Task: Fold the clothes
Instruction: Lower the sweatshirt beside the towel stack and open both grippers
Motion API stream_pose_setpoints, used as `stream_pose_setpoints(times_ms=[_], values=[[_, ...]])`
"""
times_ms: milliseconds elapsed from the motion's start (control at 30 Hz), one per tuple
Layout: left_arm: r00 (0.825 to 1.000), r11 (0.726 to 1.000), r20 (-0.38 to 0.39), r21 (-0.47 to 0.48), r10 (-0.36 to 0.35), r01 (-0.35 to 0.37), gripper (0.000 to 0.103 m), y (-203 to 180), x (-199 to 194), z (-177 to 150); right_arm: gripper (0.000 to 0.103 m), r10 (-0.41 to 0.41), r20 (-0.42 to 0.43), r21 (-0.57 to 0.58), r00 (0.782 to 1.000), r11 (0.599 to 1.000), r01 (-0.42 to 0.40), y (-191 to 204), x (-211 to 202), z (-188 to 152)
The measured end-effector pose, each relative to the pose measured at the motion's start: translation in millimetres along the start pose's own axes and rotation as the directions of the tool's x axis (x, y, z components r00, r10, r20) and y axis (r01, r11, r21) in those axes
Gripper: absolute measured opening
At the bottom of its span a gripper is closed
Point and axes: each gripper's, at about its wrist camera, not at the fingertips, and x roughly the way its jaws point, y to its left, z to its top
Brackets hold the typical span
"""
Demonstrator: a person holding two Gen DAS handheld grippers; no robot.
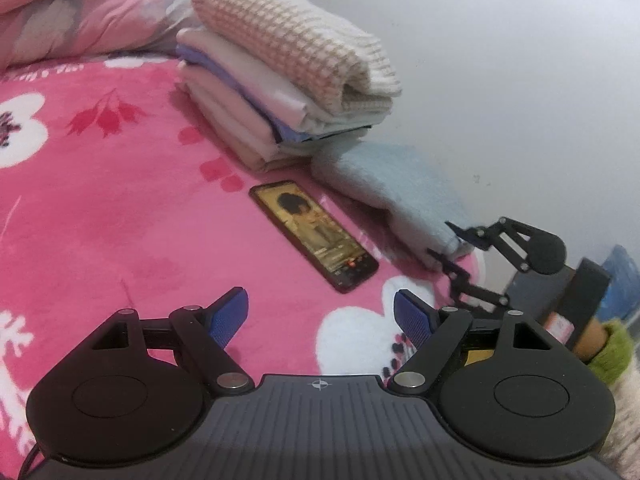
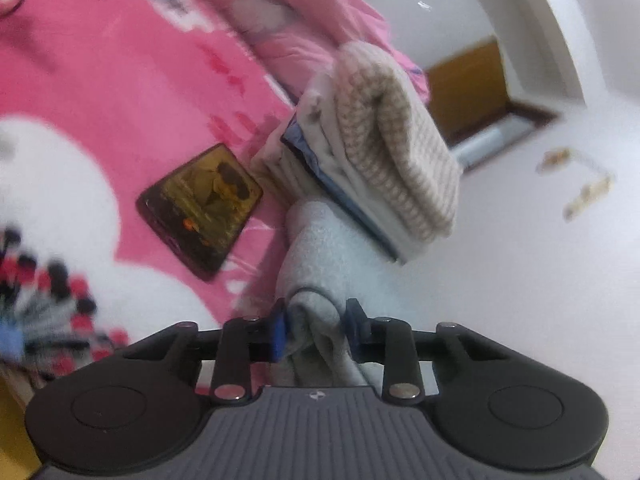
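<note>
Right gripper (image 2: 316, 330) pinching fluffy pale-blue folded garment (image 2: 316, 248) at the pink fleece bedspread's (image 1: 120, 208) right edge, near the folded pile (image 1: 280, 92) topped with waffle knit, left gripper (image 1: 320, 320) open, empty, flat glossy phone (image 1: 314, 236) between.

I see my right gripper (image 2: 316, 330) clamped on the near end of a folded pale blue garment (image 2: 316, 248), blue pads pressing both sides. Just beyond it a stack of folded clothes (image 2: 360, 168) sits on the pink floral blanket (image 2: 120, 72), a phone (image 2: 200, 210) lying screen-up beside it.
</note>
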Motion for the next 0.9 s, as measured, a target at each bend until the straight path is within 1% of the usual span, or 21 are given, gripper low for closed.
stream_pose_setpoints(times_ms=[100,167,200,233,267,300,367,433,533,600,633,700,733,767,800,867,900], values=[[1.000,1.000,-0.017,-0.020,-0.002,0.002,0.081,5,3,0,0.031,0.116,-0.020,-0.098,0.993,0.988,-0.118,16,6,-11],[1.000,1.000,-0.022,-0.019,0.000,-0.001,0.081,8,5,0,0.032,0.106,-0.012,-0.203,0.994,0.973,-0.106,37,9,-20],[1.000,1.000,-0.023,-0.018,0.000,0.000,0.081,10,5,0,0.034,0.089,-0.009,-0.240,0.996,0.967,-0.088,41,6,-21],[1.000,1.000,-0.022,-0.018,-0.001,0.001,0.081,11,5,0,0.036,0.083,-0.017,-0.245,0.996,0.966,-0.084,39,3,-19],[1.000,1.000,-0.021,-0.019,-0.002,0.001,0.082,13,5,0,0.044,0.095,-0.024,-0.231,0.995,0.968,-0.098,32,-4,-16],[1.000,1.000,-0.020,-0.022,-0.002,0.002,0.082,14,6,0,0.051,0.133,-0.016,-0.204,0.991,0.970,-0.133,21,-13,-13],[1.000,1.000,-0.018,-0.027,-0.005,0.005,0.082,17,6,-1,0.055,0.199,0.020,-0.133,0.980,0.972,-0.195,-3,-33,-6],[1.000,1.000,-0.019,-0.030,-0.010,0.010,0.082,18,5,-1,0.055,0.229,0.080,-0.045,0.970,0.973,-0.226,-30,-48,0],[1.000,0.999,-0.023,-0.033,-0.018,0.017,0.082,16,6,-2,0.055,0.178,0.200,0.127,0.964,0.970,-0.205,-65,-46,12],[0.999,0.999,-0.027,-0.030,-0.026,0.025,0.082,13,7,-3,0.053,0.138,0.243,0.219,0.960,0.957,-0.192,-77,-25,19],[0.999,0.999,-0.028,-0.024,-0.031,0.030,0.082,11,7,-3,0.053,0.131,0.247,0.263,0.960,0.945,-0.196,-79,-10,20],[0.999,0.999,-0.028,-0.013,-0.038,0.037,0.083,7,7,-5,0.051,0.132,0.241,0.347,0.962,0.914,-0.212,-81,23,16],[0.999,0.999,-0.030,-0.012,-0.042,0.042,0.083,6,7,-5,0.051,0.146,0.217,0.387,0.965,0.895,-0.222,-80,39,11],[0.998,0.999,-0.034,-0.013,-0.048,0.048,0.083,7,7,-6,0.049,0.189,0.170,0.426,0.967,0.871,-0.245,-74,58,0],[0.998,0.998,-0.038,-0.014,-0.055,0.054,0.083,7,8,-6,0.048,0.237,0.121,0.465,0.964,0.844,-0.266,-66,77,-13],[0.997,0.998,-0.048,-0.014,-0.058,0.058,0.083,9,10,-6,0.048,0.259,0.166,0.572,0.952,0.761,-0.307,-66,88,-34],[0.997,0.998,-0.051,-0.014,-0.058,0.058,0.083,10,11,-6,0.048,0.280,0.170,0.610,0.945,0.723,-0.324,-75,89,-36]])
